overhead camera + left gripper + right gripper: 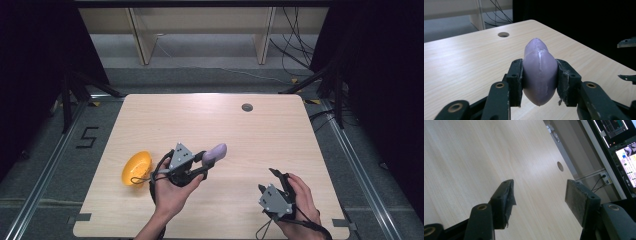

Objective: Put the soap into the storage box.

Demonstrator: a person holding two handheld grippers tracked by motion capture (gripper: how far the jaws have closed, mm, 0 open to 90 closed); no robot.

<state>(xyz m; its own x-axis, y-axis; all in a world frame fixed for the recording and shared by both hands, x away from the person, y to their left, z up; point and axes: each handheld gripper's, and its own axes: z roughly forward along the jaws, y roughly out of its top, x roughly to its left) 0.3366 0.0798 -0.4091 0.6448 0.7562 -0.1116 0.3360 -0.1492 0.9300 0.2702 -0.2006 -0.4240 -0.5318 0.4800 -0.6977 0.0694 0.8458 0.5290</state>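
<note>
1. Purple eggplant (pixel 539 72) sits clamped between the 2 jaws of my left gripper (pixel 204 165), pinched across its thick middle, lifted clear of the table (pixel 260 140).

2. Its long axis runs straight out along the jaws, away from my left hand (pixel 172 192). In the left gripper view the tapered tip points forward toward the far edge and the blunt end hangs down between the pads (pixel 515 80). In the high view it angles up and to the right.

3. Orange bowl (pixel 136 168) lies to the left of my left hand, near the table's left edge, just beside my wrist. So the bowl is behind and to the side of the eggplant's tip, not ahead of it. I judge that any move to the bowl means swinging the gripper back leftward and turning the tip round.

4. My left hand is much the nearer to the bowl. My right gripper (pixel 276 181) rests well apart at the near right of the table.

5. My right gripper stands wide apart with nothing between its pads (pixel 506 195), over bare tabletop.

6. Cable hole (pixel 247 107) lies far ahead, well apart from both grippers.
</note>
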